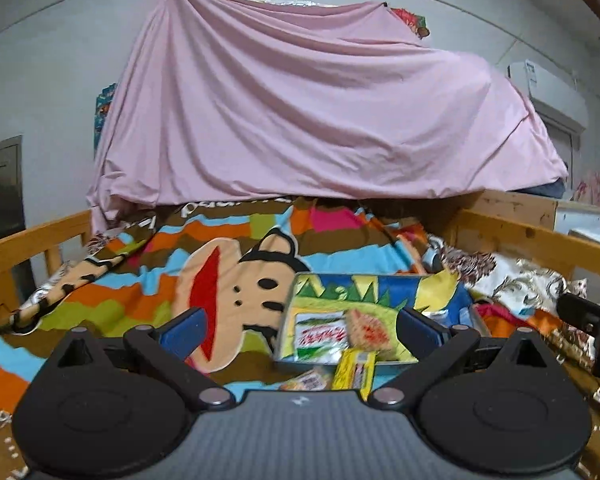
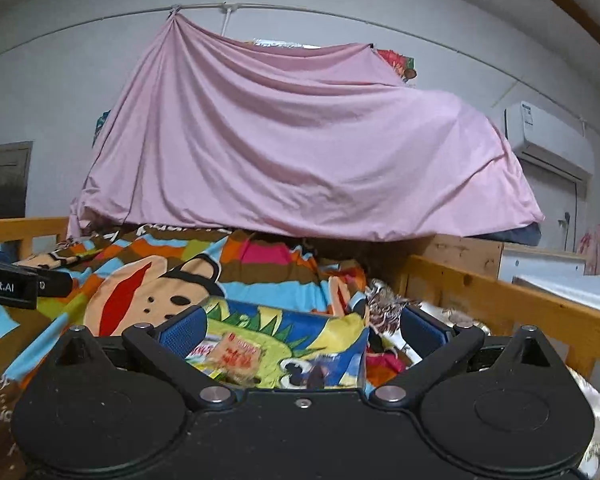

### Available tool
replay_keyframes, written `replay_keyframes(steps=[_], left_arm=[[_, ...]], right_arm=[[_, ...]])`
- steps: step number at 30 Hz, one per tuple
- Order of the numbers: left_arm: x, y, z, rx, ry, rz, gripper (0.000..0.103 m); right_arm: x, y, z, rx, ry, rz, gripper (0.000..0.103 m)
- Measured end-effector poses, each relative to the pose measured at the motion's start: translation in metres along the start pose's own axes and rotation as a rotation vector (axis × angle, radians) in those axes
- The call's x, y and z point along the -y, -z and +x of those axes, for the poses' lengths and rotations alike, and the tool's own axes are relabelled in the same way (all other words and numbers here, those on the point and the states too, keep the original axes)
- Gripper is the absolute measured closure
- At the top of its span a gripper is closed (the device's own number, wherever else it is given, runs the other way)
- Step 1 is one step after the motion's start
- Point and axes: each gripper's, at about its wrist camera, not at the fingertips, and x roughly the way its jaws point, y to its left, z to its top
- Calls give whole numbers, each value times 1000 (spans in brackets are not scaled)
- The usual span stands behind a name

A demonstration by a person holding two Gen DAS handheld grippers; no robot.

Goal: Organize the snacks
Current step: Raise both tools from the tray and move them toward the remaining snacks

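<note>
Left wrist view showed the left gripper [image 1: 300, 332] spread wide and empty above loose snack packets [image 1: 354, 372] just outside the tray [image 1: 380, 286] on the blanket [image 1: 120, 308], probably lining up a pick. The right gripper [image 2: 300, 332], jaws apart, hung over the tray [image 2: 320, 320].

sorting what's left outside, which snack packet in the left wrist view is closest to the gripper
The yellow packet, hanging over the box's near rim. The orange cracker pack and white-green packet lie farther back, inside the box.
</note>
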Motion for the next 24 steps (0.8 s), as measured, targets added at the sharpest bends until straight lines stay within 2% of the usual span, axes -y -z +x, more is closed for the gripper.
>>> replay_keyframes(steps=[6,13,17,24], left_arm=[[-13,7,-14,-42,-7,2,0],[-14,15,-3,-167,20,28,0],[-13,17,14,-281,91,38,0],[-20,26,54,-482,235,-9,0]], right_arm=[[-12,5,-10,-40,-21,-27,1],[-29,16,4,-201,-68,-80,1],[-33,22,15,-287,-87,-85,1],[-26,33,35,-421,-77,-34,1]])
